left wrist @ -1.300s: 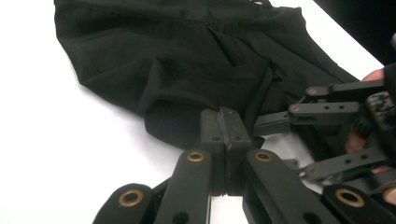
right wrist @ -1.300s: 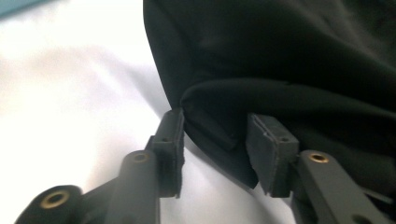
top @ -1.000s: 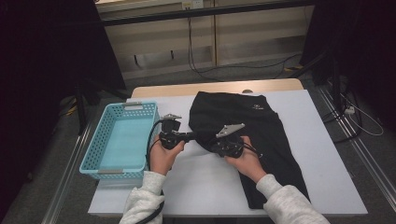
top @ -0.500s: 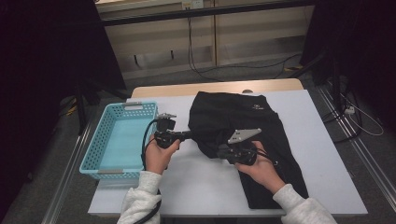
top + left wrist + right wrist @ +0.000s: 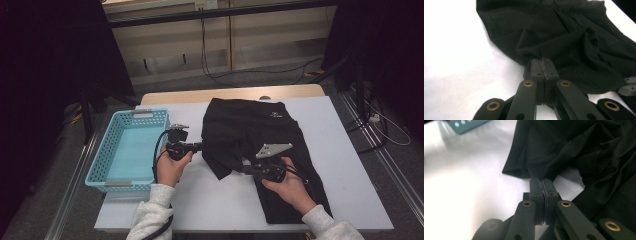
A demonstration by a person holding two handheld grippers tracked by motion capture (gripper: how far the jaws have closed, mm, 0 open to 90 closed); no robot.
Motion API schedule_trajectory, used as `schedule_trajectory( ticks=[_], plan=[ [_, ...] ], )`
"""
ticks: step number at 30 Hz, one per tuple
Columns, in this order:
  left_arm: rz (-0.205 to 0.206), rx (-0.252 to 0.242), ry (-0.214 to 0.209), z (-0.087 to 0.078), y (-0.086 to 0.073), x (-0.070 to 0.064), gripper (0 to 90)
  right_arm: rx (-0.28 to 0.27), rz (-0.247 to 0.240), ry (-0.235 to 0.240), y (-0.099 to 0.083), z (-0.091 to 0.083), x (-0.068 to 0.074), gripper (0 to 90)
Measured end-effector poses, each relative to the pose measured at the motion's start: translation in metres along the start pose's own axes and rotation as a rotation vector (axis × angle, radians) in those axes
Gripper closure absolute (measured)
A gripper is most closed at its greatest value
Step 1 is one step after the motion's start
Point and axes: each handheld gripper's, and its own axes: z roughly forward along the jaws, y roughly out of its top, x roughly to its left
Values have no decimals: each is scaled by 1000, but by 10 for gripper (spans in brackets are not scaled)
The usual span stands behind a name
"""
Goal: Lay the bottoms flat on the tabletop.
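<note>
The left hand-held gripper (image 5: 541, 67) clenched the black garment's (image 5: 250, 132) edge. The right hand-held gripper (image 5: 541, 186) pinched its fold. A teal basket (image 5: 100, 165) sat at nine o'clock on the counter (image 5: 220, 200).

No text, number or sign can be read anywhere in these pictures. The black garment (image 5: 260, 140) on the counter carries a small pale mark near its far edge, seen from the high view, but it is too small and blurred to make out as letters or a brand. The blue basket (image 5: 102, 162) beside it bears no label that can be read.
</note>
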Motion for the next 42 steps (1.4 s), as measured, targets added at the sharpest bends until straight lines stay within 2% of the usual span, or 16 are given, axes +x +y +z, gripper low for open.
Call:
schedule_trajectory(
  ticks=[4, 6, 8, 10, 11, 14, 17, 23, 27, 29, 33, 35, 36, 38, 40, 42],
  plan=[
    [13, 4, 2, 1, -2, -1, 863, -26, 13, -15, 1, -1, -2, 889],
    [21, 8, 4, 2, -5, -3, 755, -33, 16, -31, 2, -1, -4, 889],
    [40, 32, 7, 1, -8, -6, 659, -34, 20, -28, 2, -1, -4, 889],
    [59, 28, 43, 1, -11, -9, 448, -40, 19, -31, 3, -2, -6, 889],
    [69, 28, 58, -1, -13, -10, 382, -40, 21, -31, 3, -2, -6, 889],
    [80, 15, 95, -4, -19, -13, 244, -36, 17, -43, 2, -1, -7, 889],
    [91, 23, 114, -5, -27, -16, 212, -33, 20, -43, 2, 0, -7, 889],
    [130, 73, 104, 4, -44, -28, 225, -31, 16, -48, 0, 1, -7, 889],
    [127, 81, 91, 13, -48, -35, 263, -38, 21, -59, 0, 0, -6, 889],
    [145, 88, 84, 17, -50, -40, 321, -42, 20, -62, 0, -1, -6, 889],
    [131, 94, 94, 22, -49, -42, 379, -41, 21, -65, -1, -1, -5, 889],
    [137, 95, 91, 22, -49, -42, 452, -38, 19, -66, -2, 0, -5, 889],
    [130, 104, 81, 22, -48, -42, 521, -39, 18, -67, -2, 0, -5, 889],
    [118, 106, 70, 22, -48, -42, 564, -39, 20, -69, -3, 0, -6, 889],
    [108, 115, 61, 23, -48, -44, 672, -38, 24, -69, -3, 0, -6, 889],
    [104, 120, 57, 23, -49, -45, 718, -40, 24, -71, -4, 0, -6, 889]
  ],
)
